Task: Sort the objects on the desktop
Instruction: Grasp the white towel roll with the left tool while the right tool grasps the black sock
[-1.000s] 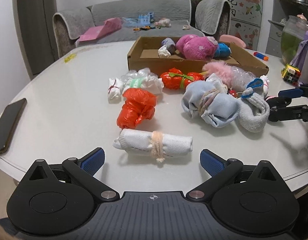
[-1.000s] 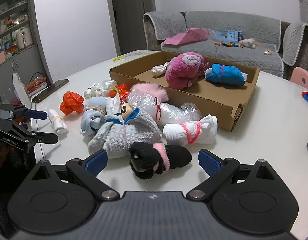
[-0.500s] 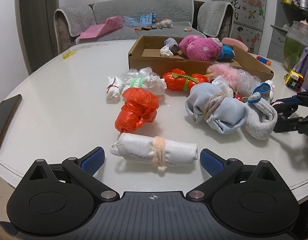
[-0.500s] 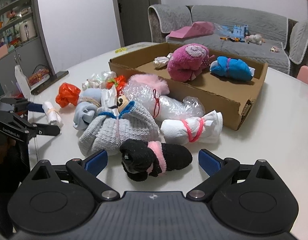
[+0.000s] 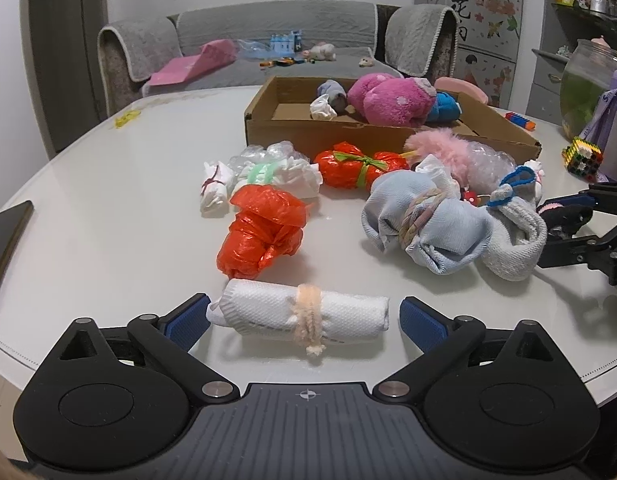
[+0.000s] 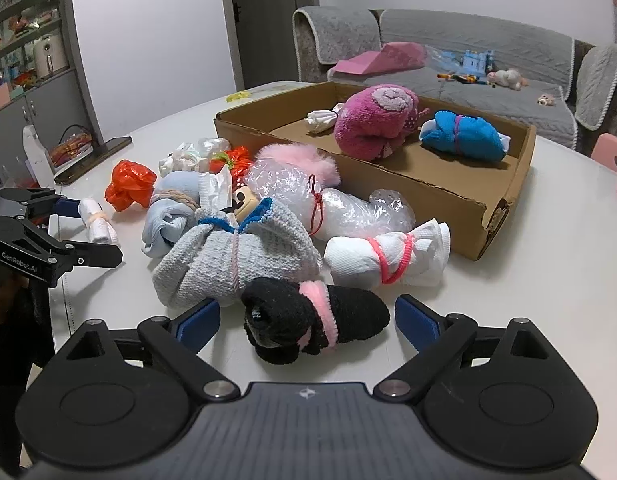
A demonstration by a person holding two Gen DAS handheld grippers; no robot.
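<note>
Now you're at the pick step: left gripper (image 5: 304,318) gapes around the white roll (image 5: 298,314); right gripper (image 6: 307,318), jaws just been closing, straddles the black bundle (image 6: 314,326), unpinched. Next, squeeze, lift to the cardboard box (image 6: 448,200).

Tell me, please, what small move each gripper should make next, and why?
Probably both should close. The white roll lies between the open left gripper's pads, and the black sock bundle lies between the right gripper's pads, whose jaws have just been closing but do not yet press it. Then both could go to the cardboard box.
</note>
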